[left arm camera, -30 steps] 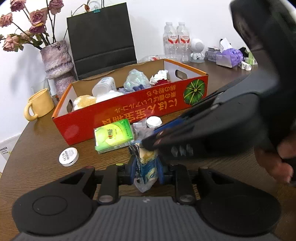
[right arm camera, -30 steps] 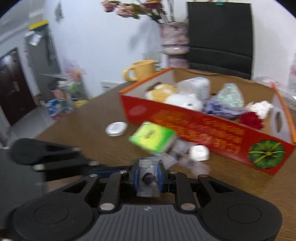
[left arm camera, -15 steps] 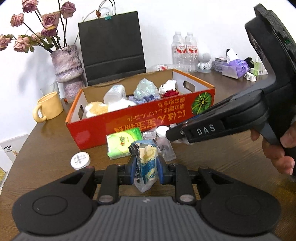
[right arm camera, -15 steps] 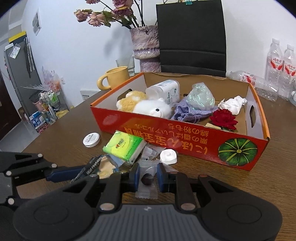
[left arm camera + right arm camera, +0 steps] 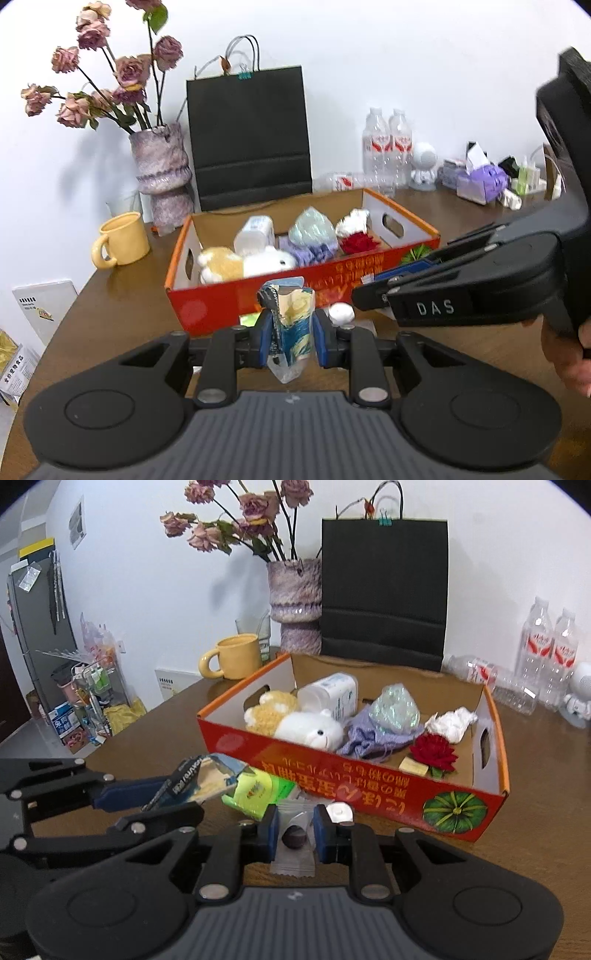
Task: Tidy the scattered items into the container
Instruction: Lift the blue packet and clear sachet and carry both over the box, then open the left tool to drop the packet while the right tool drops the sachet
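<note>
Bright, even indoor light; the dried flowers (image 5: pixel 110 74) throw a soft shadow on the white wall (image 5: pixel 406 55). Fisheye bending and dark corners (both views); frames are sharp.

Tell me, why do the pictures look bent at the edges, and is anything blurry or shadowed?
Both wrist views are fisheye: dark corners, and the black paper bag bows. In the left wrist view the red box has a soft, smeared front; the vase shadows the wall. The right wrist view is sharper; the wrapped candy is crisp, with a glare spot on the box front.
</note>
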A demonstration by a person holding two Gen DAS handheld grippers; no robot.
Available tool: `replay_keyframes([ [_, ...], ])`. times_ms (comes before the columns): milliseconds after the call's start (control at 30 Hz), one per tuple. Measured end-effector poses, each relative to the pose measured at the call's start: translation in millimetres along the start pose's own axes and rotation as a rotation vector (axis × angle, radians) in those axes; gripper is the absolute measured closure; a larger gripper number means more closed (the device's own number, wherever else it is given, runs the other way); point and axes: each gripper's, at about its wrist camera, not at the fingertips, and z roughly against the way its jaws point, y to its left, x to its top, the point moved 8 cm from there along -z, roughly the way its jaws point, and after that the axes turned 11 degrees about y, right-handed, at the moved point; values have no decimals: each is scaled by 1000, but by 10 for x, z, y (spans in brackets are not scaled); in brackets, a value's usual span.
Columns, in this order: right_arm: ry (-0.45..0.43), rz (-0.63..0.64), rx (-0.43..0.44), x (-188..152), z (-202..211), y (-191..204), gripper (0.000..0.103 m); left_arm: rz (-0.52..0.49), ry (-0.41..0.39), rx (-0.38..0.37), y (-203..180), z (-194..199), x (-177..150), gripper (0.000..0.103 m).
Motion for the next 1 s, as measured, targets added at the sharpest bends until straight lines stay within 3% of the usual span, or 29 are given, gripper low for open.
replay_keyframes([
  [500,-95,-1,-35,424,231,43,84,54,-121,-19,144,108,489,79],
  [733,-106,-36,-51,577,128,-141,84,98,-129,-28,283,-84,683,79],
  [1000,-98,-126,-77,715,-168,-594,84,185,-97,-31,577,-562,848,79],
])
